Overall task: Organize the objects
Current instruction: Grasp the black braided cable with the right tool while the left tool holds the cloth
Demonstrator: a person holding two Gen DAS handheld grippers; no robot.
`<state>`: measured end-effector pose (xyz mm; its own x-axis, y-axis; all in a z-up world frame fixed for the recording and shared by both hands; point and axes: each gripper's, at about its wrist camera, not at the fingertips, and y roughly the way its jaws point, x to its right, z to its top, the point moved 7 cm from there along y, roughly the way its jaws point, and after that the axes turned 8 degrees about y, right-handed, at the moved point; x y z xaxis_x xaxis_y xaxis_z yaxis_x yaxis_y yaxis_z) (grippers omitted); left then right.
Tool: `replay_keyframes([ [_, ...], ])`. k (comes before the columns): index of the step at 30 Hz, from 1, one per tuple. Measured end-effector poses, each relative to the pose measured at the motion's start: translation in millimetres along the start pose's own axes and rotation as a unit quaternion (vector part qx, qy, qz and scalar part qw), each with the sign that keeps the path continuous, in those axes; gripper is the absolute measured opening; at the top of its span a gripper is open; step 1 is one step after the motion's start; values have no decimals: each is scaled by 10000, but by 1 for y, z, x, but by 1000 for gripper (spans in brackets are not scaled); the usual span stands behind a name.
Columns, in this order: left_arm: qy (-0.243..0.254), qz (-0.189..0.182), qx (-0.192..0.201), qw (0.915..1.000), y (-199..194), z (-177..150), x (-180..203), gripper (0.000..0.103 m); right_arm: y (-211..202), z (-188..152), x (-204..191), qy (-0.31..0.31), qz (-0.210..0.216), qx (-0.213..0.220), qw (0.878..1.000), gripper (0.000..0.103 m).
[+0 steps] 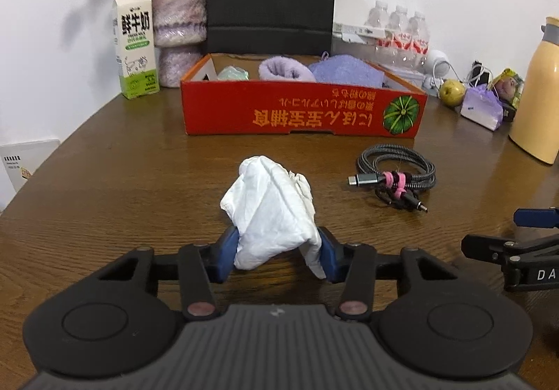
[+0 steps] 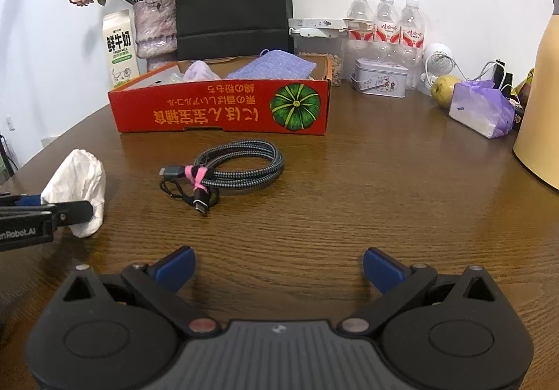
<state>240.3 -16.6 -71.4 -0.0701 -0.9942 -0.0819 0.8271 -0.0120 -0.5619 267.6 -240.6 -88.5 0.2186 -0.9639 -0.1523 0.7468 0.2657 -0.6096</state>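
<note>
Left hand-held gripper (image 1: pixel 277 255) squeezing white crumpled cloth (image 1: pixel 270 211) low over counter (image 1: pixel 139 180); cloth hides pad faces. Right hand-held gripper (image 2: pixel 278 267) wide apart, holding nothing. Red box (image 1: pixel 304 110) contents half hidden.

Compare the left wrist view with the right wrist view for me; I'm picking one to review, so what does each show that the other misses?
Only the left wrist view shows the left gripper head-on, its blue pads pinching the white bag, and a green bundle in the box.

Only the right wrist view shows the right gripper wide open and holding nothing, plus a metal tin.

Both show the red box, coiled cable, milk carton and black bag.
</note>
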Motion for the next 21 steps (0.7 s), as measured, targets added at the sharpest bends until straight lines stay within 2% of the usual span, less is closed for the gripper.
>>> replay_keyframes([
  [9, 87, 117, 448, 9989, -18, 23, -4, 46, -2, 4, -3, 21, 101, 146, 9998, 103],
  [16, 118, 180, 582, 9981, -6, 50, -21, 46, -1, 6, -10, -35, 104, 197, 9997, 103],
  [21, 14, 244, 604, 9979, 7, 52, -40, 46, 4, 7, -17, -55, 109, 155, 9998, 103],
])
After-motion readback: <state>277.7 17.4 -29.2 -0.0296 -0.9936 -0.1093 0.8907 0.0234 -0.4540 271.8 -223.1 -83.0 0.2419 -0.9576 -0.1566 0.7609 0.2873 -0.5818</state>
